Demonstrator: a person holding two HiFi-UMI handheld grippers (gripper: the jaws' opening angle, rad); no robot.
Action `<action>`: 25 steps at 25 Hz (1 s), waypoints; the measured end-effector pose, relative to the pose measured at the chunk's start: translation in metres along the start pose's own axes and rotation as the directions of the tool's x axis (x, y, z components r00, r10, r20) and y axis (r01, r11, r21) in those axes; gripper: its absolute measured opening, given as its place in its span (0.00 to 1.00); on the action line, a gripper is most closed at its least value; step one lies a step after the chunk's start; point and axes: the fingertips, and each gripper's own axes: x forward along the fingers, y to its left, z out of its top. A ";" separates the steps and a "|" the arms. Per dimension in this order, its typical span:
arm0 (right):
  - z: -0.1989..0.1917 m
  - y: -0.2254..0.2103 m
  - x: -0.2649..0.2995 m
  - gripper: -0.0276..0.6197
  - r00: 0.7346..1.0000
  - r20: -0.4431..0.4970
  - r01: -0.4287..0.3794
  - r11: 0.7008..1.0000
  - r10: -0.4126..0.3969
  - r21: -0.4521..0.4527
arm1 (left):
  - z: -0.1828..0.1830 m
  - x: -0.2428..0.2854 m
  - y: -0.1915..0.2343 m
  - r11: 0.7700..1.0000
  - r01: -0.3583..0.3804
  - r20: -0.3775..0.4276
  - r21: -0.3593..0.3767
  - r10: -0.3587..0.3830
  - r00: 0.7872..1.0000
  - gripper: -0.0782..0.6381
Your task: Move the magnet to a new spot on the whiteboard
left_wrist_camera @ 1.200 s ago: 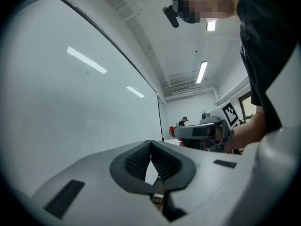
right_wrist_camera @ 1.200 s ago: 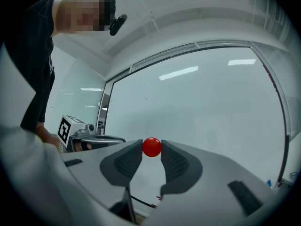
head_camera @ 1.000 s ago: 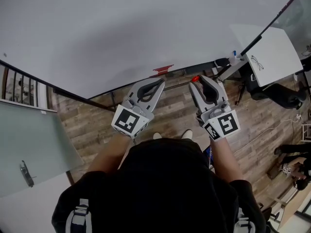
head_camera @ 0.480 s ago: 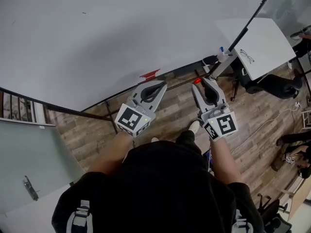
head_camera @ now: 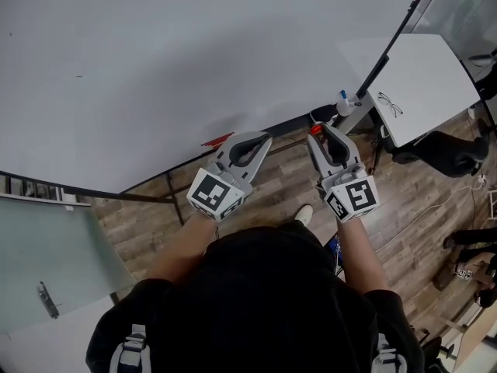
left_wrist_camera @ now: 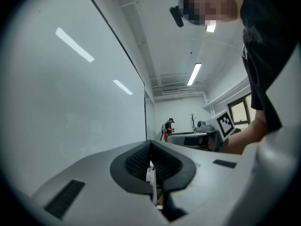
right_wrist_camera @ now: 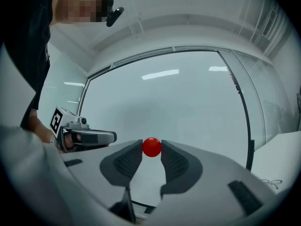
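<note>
A small red round magnet [right_wrist_camera: 151,147] sits pinched between the tips of my right gripper [right_wrist_camera: 151,150], which is shut on it. In the head view the magnet [head_camera: 314,129] shows at the tips of the right gripper [head_camera: 317,133], just short of the whiteboard's [head_camera: 194,61] lower edge. Whether it touches the board I cannot tell. The board [right_wrist_camera: 183,102] fills the right gripper view ahead of the jaws. My left gripper [head_camera: 262,138] is held beside the right one, shut and empty [left_wrist_camera: 149,149], with the whiteboard [left_wrist_camera: 66,107] on its left.
A red item [head_camera: 217,140] lies at the board's bottom edge, left of the left gripper. To the right stand a blue-capped marker [head_camera: 342,96] on the board's stand and a white table [head_camera: 427,61] with glasses [head_camera: 390,104]. Wooden floor [head_camera: 155,208] lies below. A person [left_wrist_camera: 168,125] stands far off.
Both grippers keep their pose and the right one still holds the magnet. They have shifted right along the board: the red item at its edge now lies left of the left gripper.
</note>
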 end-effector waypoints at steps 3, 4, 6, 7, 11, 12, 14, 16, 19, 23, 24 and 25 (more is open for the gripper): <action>-0.005 -0.037 0.002 0.23 1.000 -0.001 0.001 1.000 -0.001 0.009 | 0.000 0.036 -0.003 1.000 0.007 0.017 0.005 -0.007 1.000 0.11; -0.006 -0.049 0.002 0.23 1.000 -0.004 0.003 1.000 -0.003 0.014 | 0.001 0.047 -0.006 1.000 0.015 0.023 0.010 -0.015 1.000 0.11; -0.011 -0.073 0.002 0.23 1.000 -0.009 0.009 1.000 -0.009 0.020 | 0.002 0.070 -0.011 0.999 0.034 0.033 0.016 -0.035 0.999 0.11; -0.013 -0.086 0.001 0.23 1.000 -0.011 0.014 1.000 -0.014 0.021 | 0.001 0.083 -0.013 0.999 0.041 0.031 0.017 -0.041 0.999 0.11; -0.021 -0.137 -0.003 0.23 0.999 -0.021 0.047 0.999 -0.047 0.004 | -0.005 0.133 -0.019 0.999 0.051 0.030 0.009 -0.051 0.998 0.11; -0.022 -0.148 -0.003 0.23 0.998 -0.027 0.051 0.999 -0.052 -0.010 | -0.004 0.146 -0.020 0.999 0.053 0.045 0.005 -0.053 0.998 0.11; -0.026 -0.168 -0.002 0.23 0.998 -0.038 0.048 0.998 -0.049 -0.028 | -0.007 0.170 -0.021 0.999 0.054 0.053 -0.003 -0.054 0.997 0.11; -0.028 -0.188 -0.001 0.23 0.998 -0.044 0.044 0.999 -0.046 -0.032 | -0.014 0.194 -0.022 0.999 0.049 0.041 -0.003 -0.049 0.998 0.11; -0.031 -0.219 0.000 0.23 0.997 -0.047 0.051 0.998 -0.053 -0.032 | -0.022 0.229 -0.022 0.999 0.036 0.019 0.008 -0.037 0.999 0.11; -0.042 -0.263 0.007 0.23 0.996 -0.042 0.079 0.996 -0.080 -0.031 | -0.035 0.270 -0.018 1.000 0.011 0.016 0.015 -0.012 1.000 0.11; -0.045 -0.273 0.010 0.23 0.995 -0.041 0.088 0.996 -0.090 -0.031 | -0.037 0.277 -0.018 1.000 0.004 0.022 0.012 -0.004 1.000 0.11; -0.049 -0.281 0.012 0.23 0.994 -0.041 0.096 0.995 -0.098 -0.031 | -0.040 0.284 -0.017 1.000 -0.003 0.028 0.006 0.003 1.000 0.11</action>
